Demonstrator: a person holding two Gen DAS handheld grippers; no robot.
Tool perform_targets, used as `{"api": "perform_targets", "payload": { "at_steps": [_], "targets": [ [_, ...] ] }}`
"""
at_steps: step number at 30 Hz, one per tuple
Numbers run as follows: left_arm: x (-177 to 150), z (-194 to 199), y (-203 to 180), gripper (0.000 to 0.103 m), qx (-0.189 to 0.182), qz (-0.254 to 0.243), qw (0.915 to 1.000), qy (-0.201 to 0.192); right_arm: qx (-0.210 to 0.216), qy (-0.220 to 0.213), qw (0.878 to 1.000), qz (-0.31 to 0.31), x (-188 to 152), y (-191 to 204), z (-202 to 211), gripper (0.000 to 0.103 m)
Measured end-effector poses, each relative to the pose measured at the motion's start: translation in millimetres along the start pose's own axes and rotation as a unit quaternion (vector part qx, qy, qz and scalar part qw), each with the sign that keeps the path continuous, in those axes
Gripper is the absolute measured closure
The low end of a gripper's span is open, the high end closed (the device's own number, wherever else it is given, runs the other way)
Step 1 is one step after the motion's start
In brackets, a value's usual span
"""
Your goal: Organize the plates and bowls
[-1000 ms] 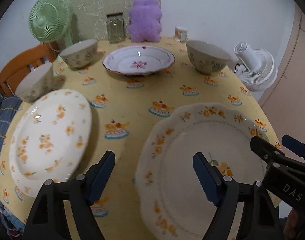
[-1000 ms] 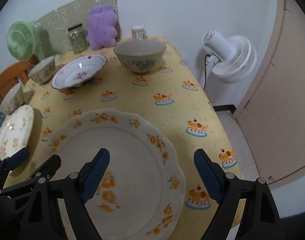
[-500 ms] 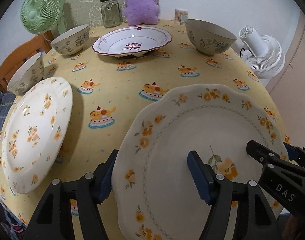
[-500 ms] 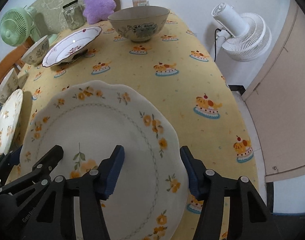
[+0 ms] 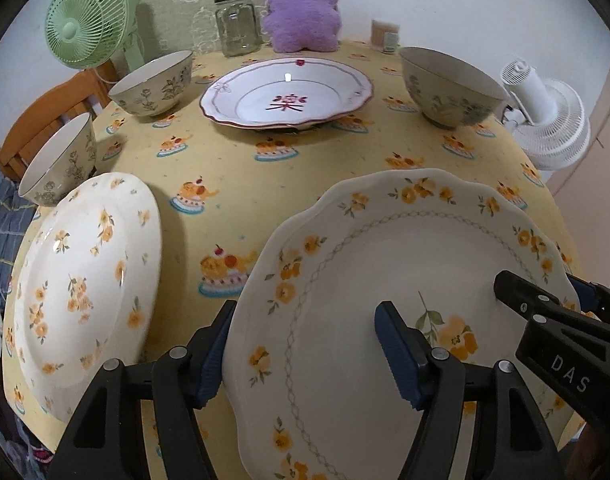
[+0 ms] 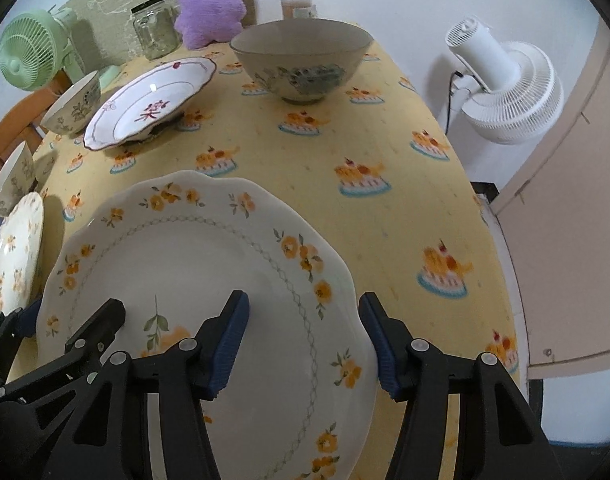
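Scalloped plate (image 5: 405, 280) between both grippers' jaws

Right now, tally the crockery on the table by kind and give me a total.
Plates: 3 (scalloped plate, flowered plate, red-trimmed plate)
Bowls: 3 (one, another, the last)
Total: 6
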State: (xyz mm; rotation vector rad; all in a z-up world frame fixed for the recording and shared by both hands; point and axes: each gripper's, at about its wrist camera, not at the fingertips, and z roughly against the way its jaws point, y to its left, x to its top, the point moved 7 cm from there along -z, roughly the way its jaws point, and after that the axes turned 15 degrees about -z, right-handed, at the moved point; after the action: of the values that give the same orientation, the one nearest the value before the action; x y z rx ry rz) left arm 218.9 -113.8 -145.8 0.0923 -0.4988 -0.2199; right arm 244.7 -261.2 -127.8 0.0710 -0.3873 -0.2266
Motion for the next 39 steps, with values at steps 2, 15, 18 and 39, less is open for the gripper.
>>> {"api": "perform_targets", "payload": {
  "at_steps": [2, 15, 18, 39],
  "targets": [
    [3.0, -3.6, 6.5, 0.033, 0.001, 0.011, 0.9999, 0.005, 0.003, 0.002, 1.0, 0.001, 5.9, 5.4, -3.4, 0.042],
    [13.3, -17.0, 21.4, 0.033, 0.011, 0.047, 0.9987, 0.013, 0.009, 0.008, 1.0, 0.003, 27.0, 26.1, -22.2, 0.042],
    [12.6, -16.4, 20.8, 0.033, 0.012, 0.047, 0.9987, 0.015, 0.011, 0.009, 1.0, 0.0, 26.6, 25.0, -22.7, 0.042],
    [0.8, 31.4, 45.4, 0.01, 0.022, 0.059, 0.9979, -0.018, 0.025, -0.055, 0.998, 0.005, 13.4, 31.3, 29.4, 0.019]
  ]
}}
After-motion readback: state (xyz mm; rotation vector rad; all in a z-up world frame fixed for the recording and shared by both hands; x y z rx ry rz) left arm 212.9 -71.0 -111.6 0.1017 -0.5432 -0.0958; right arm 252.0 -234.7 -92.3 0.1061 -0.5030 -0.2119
